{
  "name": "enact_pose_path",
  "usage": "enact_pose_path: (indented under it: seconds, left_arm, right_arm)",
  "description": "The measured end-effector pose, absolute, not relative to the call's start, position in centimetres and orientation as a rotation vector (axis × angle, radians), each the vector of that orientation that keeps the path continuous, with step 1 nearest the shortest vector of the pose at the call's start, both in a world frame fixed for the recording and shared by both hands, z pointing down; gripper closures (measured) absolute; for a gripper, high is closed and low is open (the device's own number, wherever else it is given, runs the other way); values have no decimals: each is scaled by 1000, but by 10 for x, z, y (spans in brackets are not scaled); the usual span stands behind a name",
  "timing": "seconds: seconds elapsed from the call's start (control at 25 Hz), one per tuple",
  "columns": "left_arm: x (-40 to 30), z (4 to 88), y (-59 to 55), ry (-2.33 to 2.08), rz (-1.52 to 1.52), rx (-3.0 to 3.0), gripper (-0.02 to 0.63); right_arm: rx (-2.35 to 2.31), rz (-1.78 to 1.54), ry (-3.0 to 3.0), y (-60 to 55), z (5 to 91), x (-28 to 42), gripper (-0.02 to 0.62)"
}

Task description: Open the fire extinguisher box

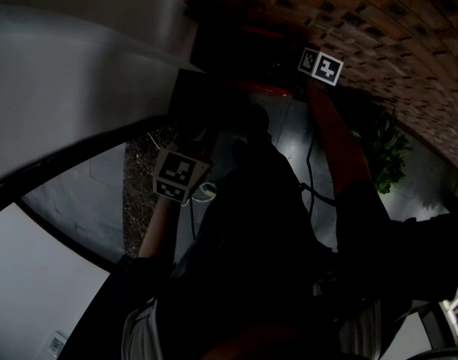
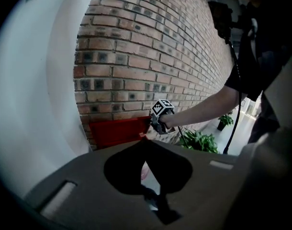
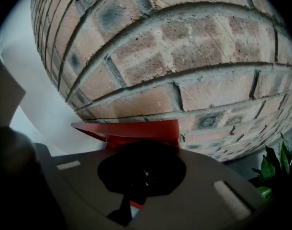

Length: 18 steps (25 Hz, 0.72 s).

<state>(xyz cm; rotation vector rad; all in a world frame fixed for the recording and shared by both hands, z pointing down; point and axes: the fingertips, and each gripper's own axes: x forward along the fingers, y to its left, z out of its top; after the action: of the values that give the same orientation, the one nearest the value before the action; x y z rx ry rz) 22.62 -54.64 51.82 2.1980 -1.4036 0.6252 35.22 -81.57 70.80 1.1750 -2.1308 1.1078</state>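
Box point(image 3: 136, 128), against the wall point(image 3: 184, 56), lies just ahead of the right gripper point(image 3: 144, 147), jaws together; the left gripper point(image 2: 145, 143), likewise closed and empty, hangs farther back.

fire extinguisher box point(image 2: 118, 132) is red, brick wall point(image 2: 136, 56) mottled brown, plant point(image 2: 198, 140) green.

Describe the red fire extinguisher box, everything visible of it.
The fire extinguisher box is red, apparently painted metal, set low against the brick wall. In the right gripper view only a flat panel and its thin front edge show. The right gripper is at one end of it, jaws together; whether they pinch it cannot be told. Its contents are hidden.
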Motion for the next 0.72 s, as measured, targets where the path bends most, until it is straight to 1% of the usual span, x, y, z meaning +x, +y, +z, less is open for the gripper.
enact_pose_path:
  seconds: [0.72]
  left_arm:
    - [233, 524, -570, -1369, 615, 2205, 606]
  right_arm:
    - [1174, 1082, -2125, -838, 711, 357, 594]
